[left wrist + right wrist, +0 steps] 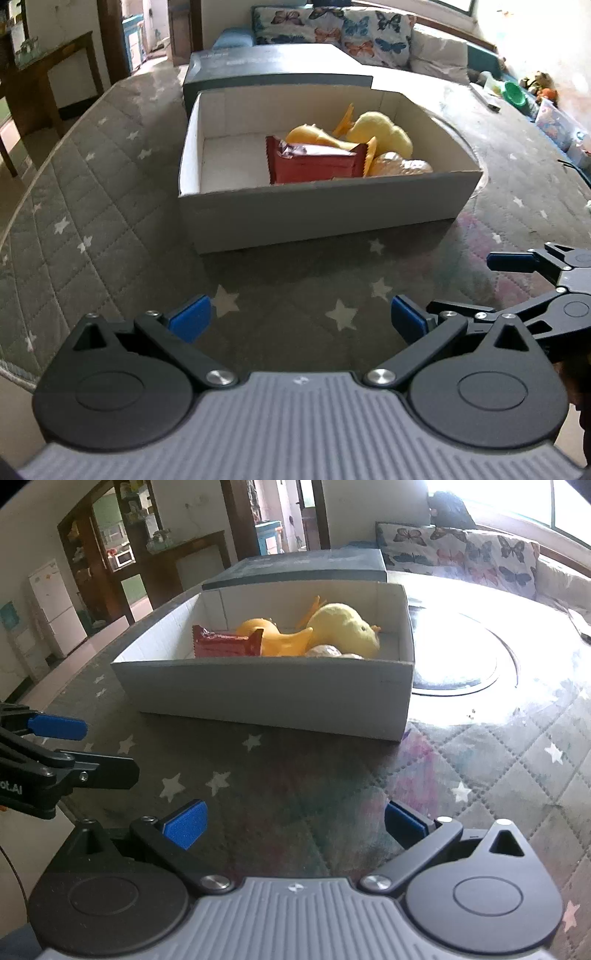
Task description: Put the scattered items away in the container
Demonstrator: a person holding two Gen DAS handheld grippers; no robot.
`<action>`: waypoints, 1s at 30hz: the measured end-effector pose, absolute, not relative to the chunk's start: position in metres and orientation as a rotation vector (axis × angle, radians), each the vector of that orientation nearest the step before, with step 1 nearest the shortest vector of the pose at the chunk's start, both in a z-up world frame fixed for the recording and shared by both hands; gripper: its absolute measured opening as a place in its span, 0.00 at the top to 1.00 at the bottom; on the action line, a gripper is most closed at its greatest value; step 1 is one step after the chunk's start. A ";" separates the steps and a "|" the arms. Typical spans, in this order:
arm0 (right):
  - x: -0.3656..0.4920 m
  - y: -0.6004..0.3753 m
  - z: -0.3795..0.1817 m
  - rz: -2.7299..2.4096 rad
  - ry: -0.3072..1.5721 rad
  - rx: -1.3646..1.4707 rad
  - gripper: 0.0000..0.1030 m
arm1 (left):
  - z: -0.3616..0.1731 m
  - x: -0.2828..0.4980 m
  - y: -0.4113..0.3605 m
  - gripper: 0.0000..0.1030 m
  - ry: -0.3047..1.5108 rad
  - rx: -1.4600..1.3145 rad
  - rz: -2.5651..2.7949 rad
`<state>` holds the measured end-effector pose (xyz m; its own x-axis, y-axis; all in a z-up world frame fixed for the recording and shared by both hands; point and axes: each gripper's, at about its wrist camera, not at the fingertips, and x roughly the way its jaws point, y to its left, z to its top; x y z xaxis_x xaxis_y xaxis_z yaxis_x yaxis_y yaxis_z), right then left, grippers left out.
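The red snack pack (pixel 314 162), the yellow duck toy (pixel 347 629) and the orange toy (pixel 314 136) all lie together inside the white box (pixel 325 206), so the left gripper (pixel 299 317) and right gripper (pixel 291 823) hang back over the starry cloth (pixel 110 206), fingers spread wide and holding nothing.

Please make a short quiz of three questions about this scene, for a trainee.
1. True or false: the left hand-held gripper holds the red wrapper.
2. Which colour is the plush toy in the box? A) blue B) yellow C) green
3. Fill in: the right hand-held gripper is ____ (open or shut).

Key: 1 false; 2 B; 3 open.
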<state>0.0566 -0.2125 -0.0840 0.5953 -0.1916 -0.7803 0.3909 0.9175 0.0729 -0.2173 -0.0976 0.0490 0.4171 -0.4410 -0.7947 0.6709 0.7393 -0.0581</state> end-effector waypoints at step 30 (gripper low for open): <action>0.073 -0.199 -0.096 -0.412 0.945 0.149 0.00 | 0.016 -0.202 -0.107 0.00 1.033 0.294 -0.632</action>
